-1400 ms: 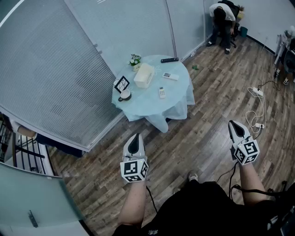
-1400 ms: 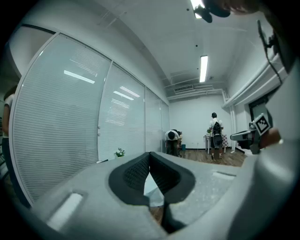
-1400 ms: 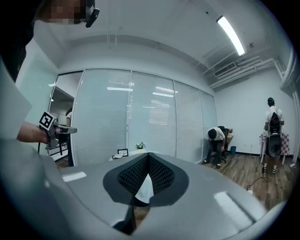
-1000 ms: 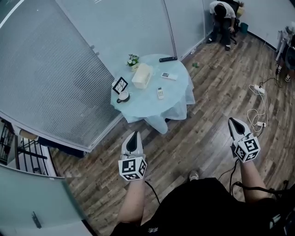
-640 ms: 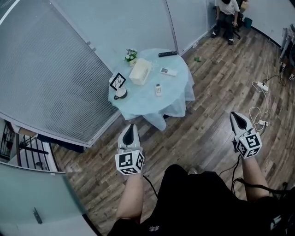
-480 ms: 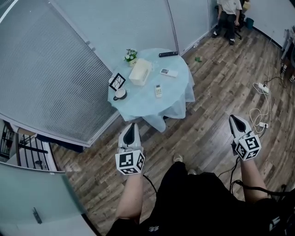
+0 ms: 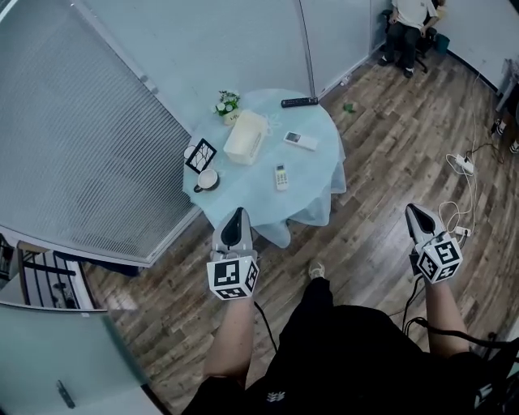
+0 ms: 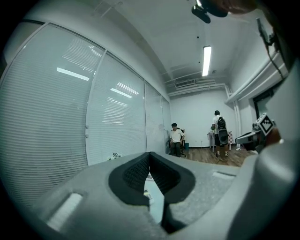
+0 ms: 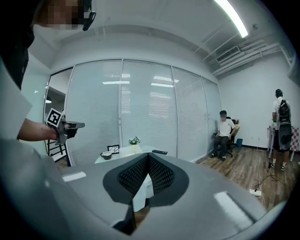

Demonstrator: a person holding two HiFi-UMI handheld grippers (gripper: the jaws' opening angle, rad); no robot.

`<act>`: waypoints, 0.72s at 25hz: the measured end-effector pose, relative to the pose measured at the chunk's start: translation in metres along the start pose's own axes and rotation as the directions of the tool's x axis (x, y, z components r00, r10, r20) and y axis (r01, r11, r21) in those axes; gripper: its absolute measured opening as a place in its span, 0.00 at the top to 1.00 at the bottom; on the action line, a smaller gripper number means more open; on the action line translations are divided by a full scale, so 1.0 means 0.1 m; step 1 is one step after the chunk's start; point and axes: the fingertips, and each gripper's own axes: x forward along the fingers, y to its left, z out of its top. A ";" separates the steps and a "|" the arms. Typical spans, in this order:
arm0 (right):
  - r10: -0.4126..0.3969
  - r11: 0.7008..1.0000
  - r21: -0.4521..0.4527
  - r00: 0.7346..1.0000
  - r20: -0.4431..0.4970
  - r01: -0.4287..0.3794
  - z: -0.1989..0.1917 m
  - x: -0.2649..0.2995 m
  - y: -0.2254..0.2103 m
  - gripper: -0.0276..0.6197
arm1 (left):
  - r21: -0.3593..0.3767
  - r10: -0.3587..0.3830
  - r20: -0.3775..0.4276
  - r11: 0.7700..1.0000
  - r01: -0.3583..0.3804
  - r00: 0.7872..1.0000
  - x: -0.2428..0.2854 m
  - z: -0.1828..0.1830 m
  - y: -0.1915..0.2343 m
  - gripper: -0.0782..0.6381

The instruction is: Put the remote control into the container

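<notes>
A round table under a pale blue cloth (image 7: 312, 174) stands ahead of me in the head view. On it lie a black remote control (image 7: 298, 102) at the far edge, a white remote (image 7: 301, 141) and a smaller white remote (image 7: 280, 177). A cream open box (image 7: 246, 138) sits left of them. My left gripper (image 7: 237, 212) is shut and empty, just short of the table's near edge. My right gripper (image 7: 411, 208) is shut and empty over the floor, well right of the table. The right gripper view shows the black remote (image 9: 159, 152) and the left gripper (image 9: 70, 125).
A small potted plant (image 7: 225, 104), a framed picture (image 7: 201, 156) and a cup (image 7: 207, 180) share the table's left side. Glass walls with blinds (image 7: 97, 138) run behind it. Cables and a power strip (image 7: 464, 164) lie on the wood floor at right. A person (image 7: 409, 16) sits far back.
The table has come nearer and now lies just ahead of my left gripper. Both grippers have stayed shut and held out in front.
</notes>
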 end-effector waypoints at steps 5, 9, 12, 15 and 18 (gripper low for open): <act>-0.006 1.000 0.003 1.000 -0.018 0.007 0.16 0.61 -0.12 0.95 | -0.025 -0.011 -0.018 1.000 0.011 1.000 0.64 0.00 0.29 0.89; -0.008 1.000 0.000 1.000 -0.018 0.008 0.32 1.02 -0.20 0.95 | -0.009 -0.042 -0.022 0.999 0.042 0.999 1.10 0.06 0.44 0.89; -0.021 1.000 -0.013 0.999 -0.023 0.021 0.41 1.33 -0.29 0.95 | -0.002 -0.071 -0.026 0.997 0.071 0.997 1.48 0.04 0.55 0.89; -0.038 0.999 -0.027 0.999 -0.017 0.038 0.51 1.58 -0.41 0.95 | -0.002 -0.097 -0.024 0.995 0.097 0.995 1.84 -0.01 0.62 0.89; -0.057 0.998 -0.024 0.998 -0.005 0.057 0.59 1.77 -0.55 0.95 | -0.007 -0.110 -0.017 0.994 0.110 0.994 2.15 -0.01 0.66 0.89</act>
